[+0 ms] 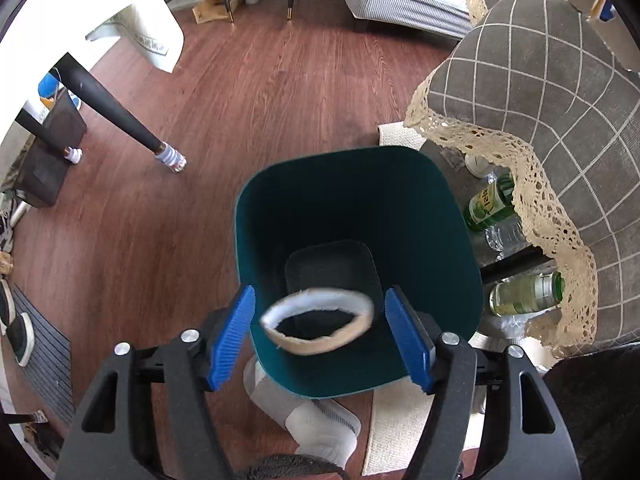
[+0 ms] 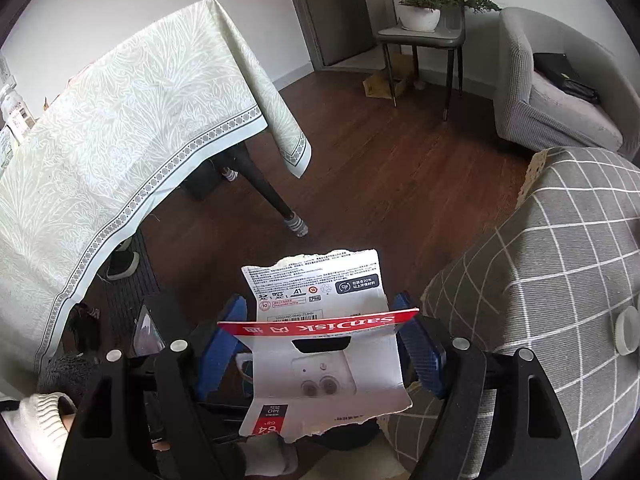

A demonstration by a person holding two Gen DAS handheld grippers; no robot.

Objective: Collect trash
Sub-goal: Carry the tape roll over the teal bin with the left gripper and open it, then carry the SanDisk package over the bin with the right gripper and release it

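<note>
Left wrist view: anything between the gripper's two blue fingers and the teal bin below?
Only the cardboard tape ring, loose in the gap of the left gripper, touching neither pad, over the teal bin mouth. Nothing else, in the left wrist view.

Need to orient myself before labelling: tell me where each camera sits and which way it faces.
Left wrist: on the left claw, looking steeply down into the teal bin; cardboard ring between its open fingers; socked foot below.
Right wrist: on the right claw, tilted down across the floor; torn card packaging gripped; sleeve.
Shared: checked cloth, black table leg.

Home: armchair (image 2: 560, 92), clothed table (image 2: 120, 128)
</note>
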